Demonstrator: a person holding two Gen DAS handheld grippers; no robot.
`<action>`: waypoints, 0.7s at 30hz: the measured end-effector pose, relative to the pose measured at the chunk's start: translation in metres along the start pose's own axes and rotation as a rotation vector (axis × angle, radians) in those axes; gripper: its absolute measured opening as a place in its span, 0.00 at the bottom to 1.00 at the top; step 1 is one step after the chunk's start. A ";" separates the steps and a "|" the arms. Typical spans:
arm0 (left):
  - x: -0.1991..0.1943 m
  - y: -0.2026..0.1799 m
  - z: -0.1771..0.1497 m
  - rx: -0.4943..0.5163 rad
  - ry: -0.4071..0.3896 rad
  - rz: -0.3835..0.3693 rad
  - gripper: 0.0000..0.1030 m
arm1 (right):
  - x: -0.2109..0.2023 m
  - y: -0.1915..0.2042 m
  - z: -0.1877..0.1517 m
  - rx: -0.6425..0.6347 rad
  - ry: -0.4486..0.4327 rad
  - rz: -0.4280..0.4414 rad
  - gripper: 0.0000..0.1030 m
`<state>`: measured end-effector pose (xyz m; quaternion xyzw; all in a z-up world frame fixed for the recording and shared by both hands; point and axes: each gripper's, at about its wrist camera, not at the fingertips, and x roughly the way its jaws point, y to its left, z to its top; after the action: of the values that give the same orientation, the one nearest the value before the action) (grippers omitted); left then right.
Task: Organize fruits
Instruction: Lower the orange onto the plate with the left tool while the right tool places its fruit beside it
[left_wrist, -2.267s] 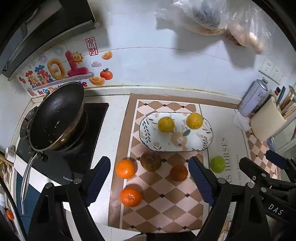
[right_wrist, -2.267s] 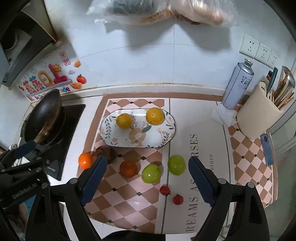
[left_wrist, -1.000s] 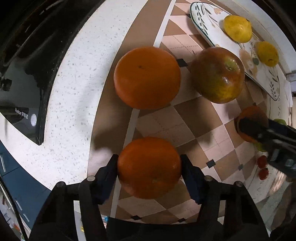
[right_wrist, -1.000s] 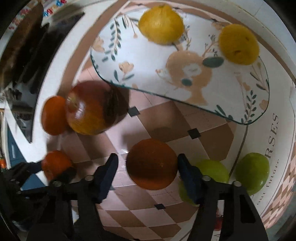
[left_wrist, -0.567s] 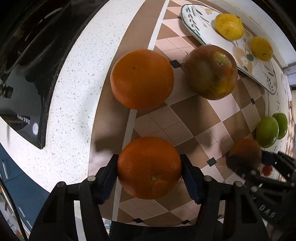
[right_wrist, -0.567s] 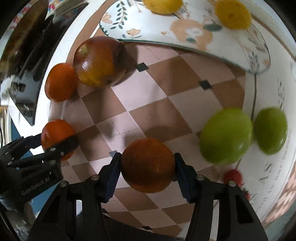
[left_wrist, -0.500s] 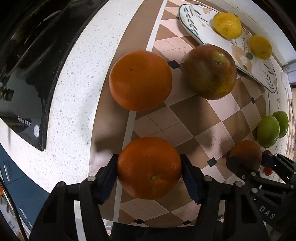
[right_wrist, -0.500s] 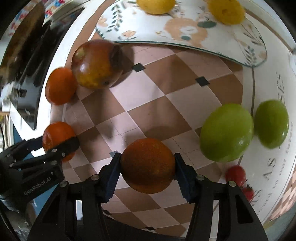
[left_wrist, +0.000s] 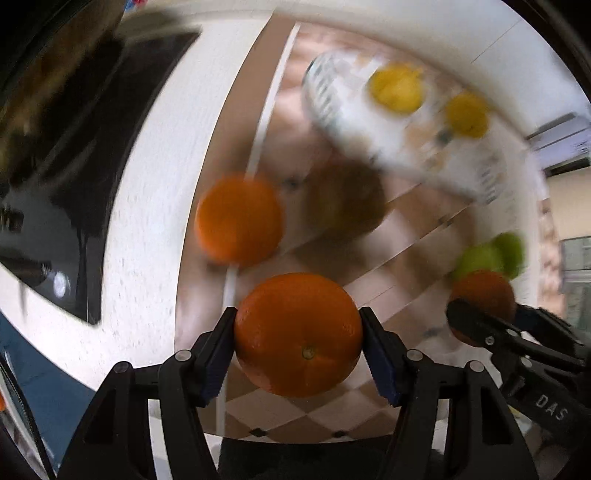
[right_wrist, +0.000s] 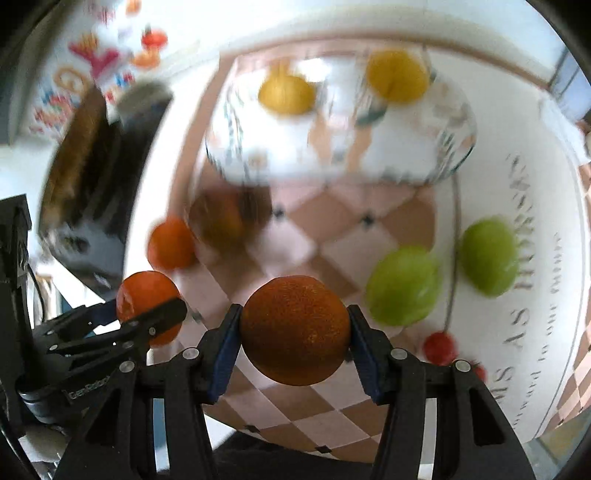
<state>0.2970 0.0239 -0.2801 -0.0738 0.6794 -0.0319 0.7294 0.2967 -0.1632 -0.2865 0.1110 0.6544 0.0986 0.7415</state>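
Note:
My left gripper (left_wrist: 297, 354) is shut on a bright orange (left_wrist: 298, 334) and holds it above the checkered mat. My right gripper (right_wrist: 293, 343) is shut on a darker orange (right_wrist: 294, 328), also lifted. Each gripper shows in the other view: the right one (left_wrist: 480, 317) with its orange, the left one (right_wrist: 147, 314) with its orange. A patterned oval plate (right_wrist: 406, 155) with two yellow fruits (right_wrist: 286, 94) (right_wrist: 397, 75) lies farther back. The plate also shows in the left wrist view (left_wrist: 461, 173).
On the mat lie another orange (left_wrist: 238, 219), a dark brownish fruit (left_wrist: 345, 201), two green fruits (right_wrist: 402, 286) (right_wrist: 487, 256) and small red tomatoes (right_wrist: 439, 347). A black stove with a pan (right_wrist: 81, 158) stands at the left. The background is motion-blurred.
Both grippers have lifted their oranges off the mat and pulled up and back. The fruits on the mat and the plate now look farther away.

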 end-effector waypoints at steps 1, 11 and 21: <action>-0.014 -0.007 0.010 0.015 -0.027 -0.017 0.60 | -0.011 -0.005 0.008 0.009 -0.023 0.006 0.56; -0.011 -0.039 0.131 0.095 -0.071 0.037 0.60 | 0.010 -0.051 0.122 0.090 -0.063 -0.096 0.56; 0.051 -0.035 0.164 0.071 0.080 0.063 0.61 | 0.059 -0.067 0.151 0.088 0.026 -0.146 0.56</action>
<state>0.4662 -0.0074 -0.3147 -0.0252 0.7084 -0.0360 0.7045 0.4539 -0.2153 -0.3439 0.0944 0.6739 0.0168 0.7325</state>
